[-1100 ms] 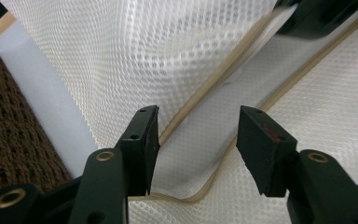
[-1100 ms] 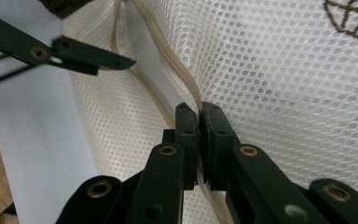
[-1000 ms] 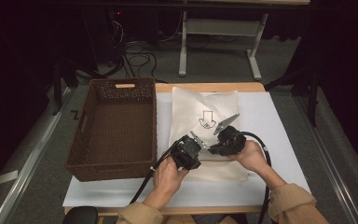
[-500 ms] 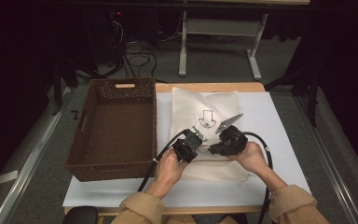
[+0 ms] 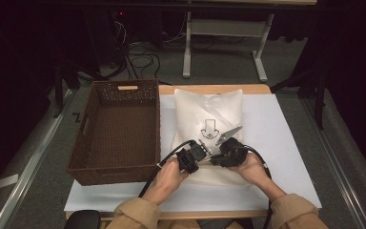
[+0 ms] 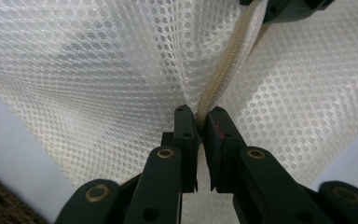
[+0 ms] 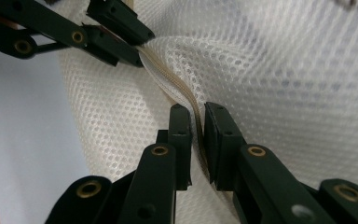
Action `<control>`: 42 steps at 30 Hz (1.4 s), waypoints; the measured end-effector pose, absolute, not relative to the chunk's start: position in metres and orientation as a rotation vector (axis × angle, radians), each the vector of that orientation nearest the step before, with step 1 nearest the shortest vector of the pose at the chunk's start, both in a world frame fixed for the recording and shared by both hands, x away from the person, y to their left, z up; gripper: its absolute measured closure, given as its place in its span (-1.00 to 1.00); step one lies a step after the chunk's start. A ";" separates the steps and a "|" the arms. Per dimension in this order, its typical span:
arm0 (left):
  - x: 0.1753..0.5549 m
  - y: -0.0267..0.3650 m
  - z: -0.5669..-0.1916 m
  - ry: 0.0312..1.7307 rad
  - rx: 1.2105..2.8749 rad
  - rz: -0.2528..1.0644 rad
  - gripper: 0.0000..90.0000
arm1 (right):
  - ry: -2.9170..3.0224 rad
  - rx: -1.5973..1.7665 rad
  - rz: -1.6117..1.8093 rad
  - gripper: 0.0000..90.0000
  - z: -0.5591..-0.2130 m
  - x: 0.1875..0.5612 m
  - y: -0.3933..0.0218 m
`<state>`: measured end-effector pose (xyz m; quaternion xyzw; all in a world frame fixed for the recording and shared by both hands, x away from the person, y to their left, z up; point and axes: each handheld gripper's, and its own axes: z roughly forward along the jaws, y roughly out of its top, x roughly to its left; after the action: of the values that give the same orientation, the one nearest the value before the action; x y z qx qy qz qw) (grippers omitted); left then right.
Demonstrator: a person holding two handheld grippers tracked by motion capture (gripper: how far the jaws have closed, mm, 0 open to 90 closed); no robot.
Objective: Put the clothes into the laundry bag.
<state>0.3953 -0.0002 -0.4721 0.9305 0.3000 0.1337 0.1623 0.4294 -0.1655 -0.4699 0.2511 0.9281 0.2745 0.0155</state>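
Both the left gripper (image 6: 198, 128) and right gripper (image 7: 196, 126) have jaws clamped on the mesh bag's (image 5: 208, 114) zipper (image 6: 219, 79), which looks shut and not yet pulled open.

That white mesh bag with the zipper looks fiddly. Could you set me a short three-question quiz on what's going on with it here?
1. True or false: the left gripper is clamped on the zipper of the mesh bag.
2. What stands on the table beside the bag? A) a wicker basket B) a glass bowl C) a toolbox
3. What does the right gripper have between its pads?

Key
1. True: its pads pinch the beige zipper strip.
2. A: the brown wicker basket stands to the bag's left in the high view.
3. The same zipper, a little way along from the left gripper. Its jaws have just been opening slightly.
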 end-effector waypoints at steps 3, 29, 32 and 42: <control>0.397 0.001 -0.472 0.845 2.655 0.343 0.78 | 2.876 0.839 0.847 0.80 -0.480 0.426 -0.170; 0.405 0.011 -0.492 1.050 2.453 0.354 0.18 | 2.766 0.858 0.820 0.51 -0.489 0.409 -0.170; 0.404 0.011 -0.493 1.060 2.434 0.371 0.12 | 2.769 0.886 0.841 0.34 -0.493 0.412 -0.171; 0.391 0.015 -0.483 1.005 2.330 0.314 -0.05 | 2.728 0.832 0.873 -0.05 -0.486 0.400 -0.166</control>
<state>0.3911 0.0151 -0.4827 0.8726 0.3764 0.1176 0.2883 0.4002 -0.1662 -0.4859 0.2782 0.9117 0.2918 0.0795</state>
